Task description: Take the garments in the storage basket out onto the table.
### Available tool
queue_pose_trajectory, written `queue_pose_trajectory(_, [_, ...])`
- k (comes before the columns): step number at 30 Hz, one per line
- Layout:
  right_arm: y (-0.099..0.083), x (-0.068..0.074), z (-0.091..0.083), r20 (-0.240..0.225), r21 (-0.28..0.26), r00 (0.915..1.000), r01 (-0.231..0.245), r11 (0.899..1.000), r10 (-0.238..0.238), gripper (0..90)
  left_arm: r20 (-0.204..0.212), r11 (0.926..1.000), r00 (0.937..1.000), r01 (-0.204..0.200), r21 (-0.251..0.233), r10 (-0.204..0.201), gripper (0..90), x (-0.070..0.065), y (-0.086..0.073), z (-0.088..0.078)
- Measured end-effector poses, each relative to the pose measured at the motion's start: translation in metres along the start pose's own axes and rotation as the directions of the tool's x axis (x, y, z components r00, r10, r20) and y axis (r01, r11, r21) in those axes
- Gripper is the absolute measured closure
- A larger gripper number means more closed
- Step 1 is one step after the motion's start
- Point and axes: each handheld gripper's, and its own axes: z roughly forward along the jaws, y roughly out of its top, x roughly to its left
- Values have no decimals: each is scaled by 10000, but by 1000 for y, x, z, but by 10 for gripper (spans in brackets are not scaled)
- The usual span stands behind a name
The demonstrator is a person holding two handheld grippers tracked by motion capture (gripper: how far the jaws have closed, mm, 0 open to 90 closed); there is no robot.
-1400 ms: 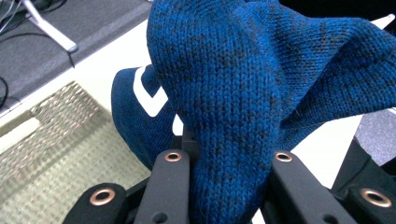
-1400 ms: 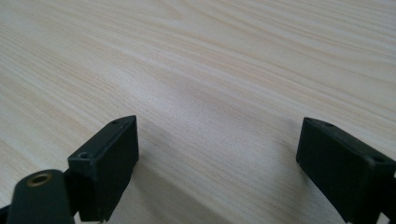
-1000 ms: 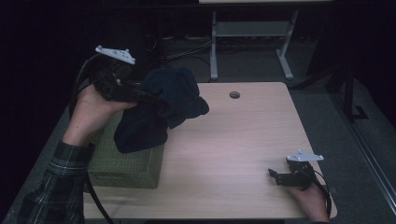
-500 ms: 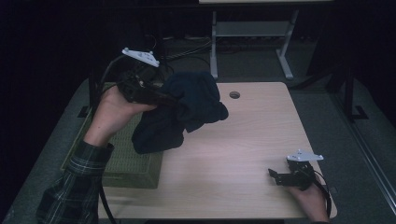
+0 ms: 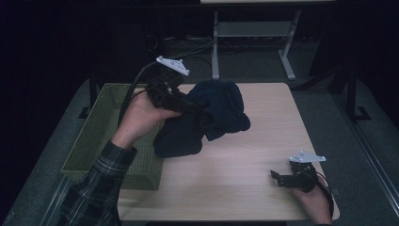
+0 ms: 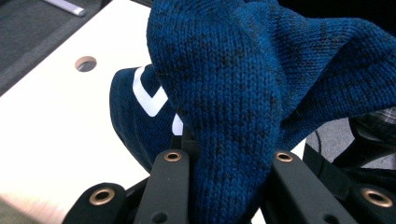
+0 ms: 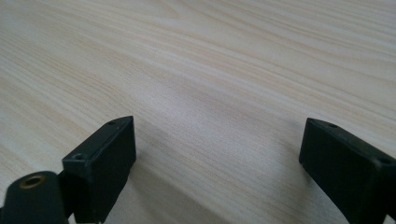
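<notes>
While the right tongs (image 5: 277, 178) sit idle and spread wide on the pale wooden counter (image 5: 263, 141), exactly where they were a second ago, the left tongs (image 5: 195, 107) have swung the dark blue knitted garment (image 5: 207, 120) away from the green mesh basket (image 5: 101, 136) and out over the counter. They are clamped on a thick fold of the knit, which hangs bunched below them, its lower edge at or just above the wood. To my eye the lift out of the basket is done; setting it down comes next.
</notes>
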Motion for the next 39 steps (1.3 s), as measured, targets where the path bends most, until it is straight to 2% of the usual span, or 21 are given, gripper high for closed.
queue_pose_trajectory(13, [0,0,0,-14,5,10000,2,10000,-2,106,773,9998,9969,-185,118,175,769,-11,3,50])
queue_pose_trajectory(22, [0,0,0,-18,4,10000,9,10000,-9,106,1283,9994,9915,-240,246,207,770,-16,-2,86])
queue_pose_trajectory(33, [0,0,0,-1,11,10000,6,10000,-6,106,1531,9995,9880,179,277,-219,770,-12,-17,128])
queue_pose_trajectory(39, [0,0,0,-27,12,10000,-21,10000,21,106,1875,9995,9818,267,176,-295,770,-8,-25,145])
